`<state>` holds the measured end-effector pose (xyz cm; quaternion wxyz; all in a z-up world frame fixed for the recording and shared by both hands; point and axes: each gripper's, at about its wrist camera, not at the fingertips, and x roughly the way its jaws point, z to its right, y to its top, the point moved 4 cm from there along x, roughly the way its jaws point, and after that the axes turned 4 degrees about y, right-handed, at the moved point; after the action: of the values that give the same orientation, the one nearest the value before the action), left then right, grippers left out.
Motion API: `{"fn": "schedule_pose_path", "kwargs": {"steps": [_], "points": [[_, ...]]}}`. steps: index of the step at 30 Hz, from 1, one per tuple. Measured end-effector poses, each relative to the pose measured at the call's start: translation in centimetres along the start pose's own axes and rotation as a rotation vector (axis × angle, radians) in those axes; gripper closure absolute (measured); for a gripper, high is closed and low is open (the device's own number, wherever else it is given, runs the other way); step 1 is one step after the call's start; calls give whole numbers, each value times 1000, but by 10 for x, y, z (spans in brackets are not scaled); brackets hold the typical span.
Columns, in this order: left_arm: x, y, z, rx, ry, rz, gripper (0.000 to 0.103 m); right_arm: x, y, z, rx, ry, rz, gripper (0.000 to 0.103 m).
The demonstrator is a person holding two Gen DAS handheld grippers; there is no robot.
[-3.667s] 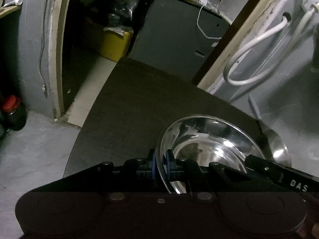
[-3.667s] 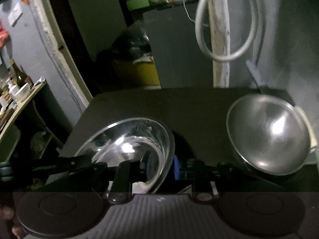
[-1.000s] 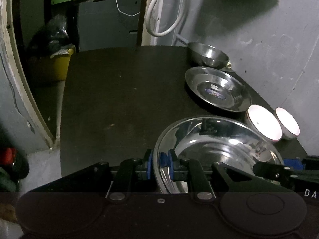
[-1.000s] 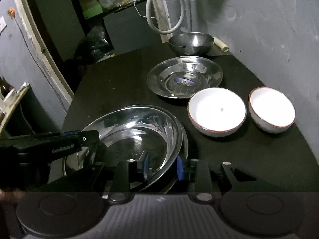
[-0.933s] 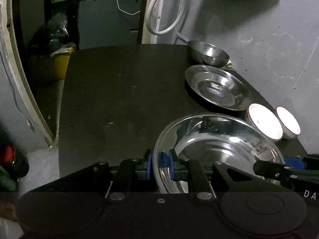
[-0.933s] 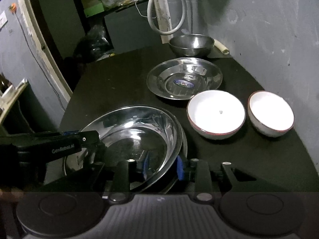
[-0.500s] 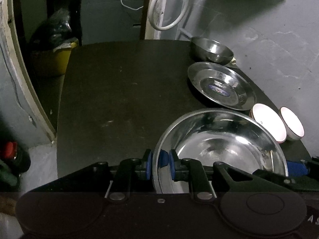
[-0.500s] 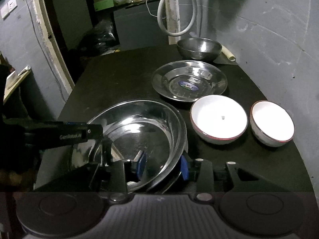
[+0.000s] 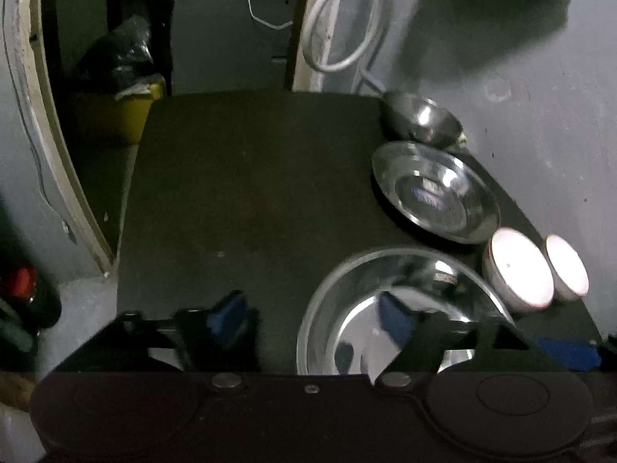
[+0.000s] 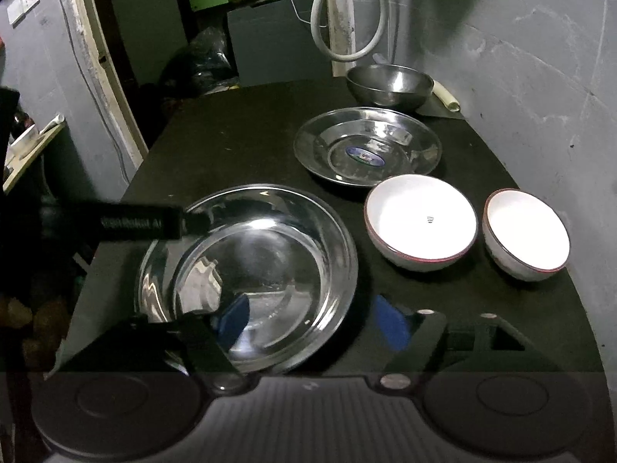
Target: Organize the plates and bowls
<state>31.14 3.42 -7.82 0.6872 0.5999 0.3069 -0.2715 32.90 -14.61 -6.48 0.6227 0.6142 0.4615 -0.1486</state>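
Note:
A large steel basin (image 10: 266,270) rests on the dark table (image 10: 231,142), also in the left wrist view (image 9: 385,305). My right gripper (image 10: 310,322) is open, its jaws straddling the basin's near right rim without gripping. My left gripper (image 9: 312,320) is open, its jaws either side of the basin's left rim. Behind stand a steel plate (image 10: 366,150), a small steel bowl (image 10: 389,83) and two white bowls (image 10: 422,220) (image 10: 526,233).
A grey wall (image 10: 540,77) runs along the table's right side. A white hose (image 10: 347,11) hangs at the back. A yellow bin (image 9: 119,115) and a doorway lie beyond the table's left edge (image 9: 127,200).
Both grippers have opened and let go of the large steel basin, which now sits on the table. Both have drawn back a little.

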Motion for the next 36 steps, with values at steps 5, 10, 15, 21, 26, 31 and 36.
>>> {"fn": "schedule_pose_path", "kwargs": {"steps": [5, 10, 15, 21, 26, 31, 36], "points": [[6, 26, 6, -1, 23, 59, 1, -4, 8, 12, 8, 10, 30, 7], [29, 57, 17, -3, 30, 129, 1, -4, 35, 38, 20, -11, 113, 0], [57, 89, 34, 13, 64, 157, 1, 17, 76, 76, 79, -45, 137, 0], [95, 107, 50, 29, 97, 57, 1, 55, 110, 101, 105, -69, 114, 0], [112, 105, 58, 60, 163, -15, 1, 81, 114, 109, 80, -100, 63, 0], [119, 99, 59, 76, 218, -67, 1, 93, 112, 109, 58, -97, 37, 0], [119, 99, 65, 99, 244, -65, 1, 99, 114, 106, 32, -78, 24, 5]]}}
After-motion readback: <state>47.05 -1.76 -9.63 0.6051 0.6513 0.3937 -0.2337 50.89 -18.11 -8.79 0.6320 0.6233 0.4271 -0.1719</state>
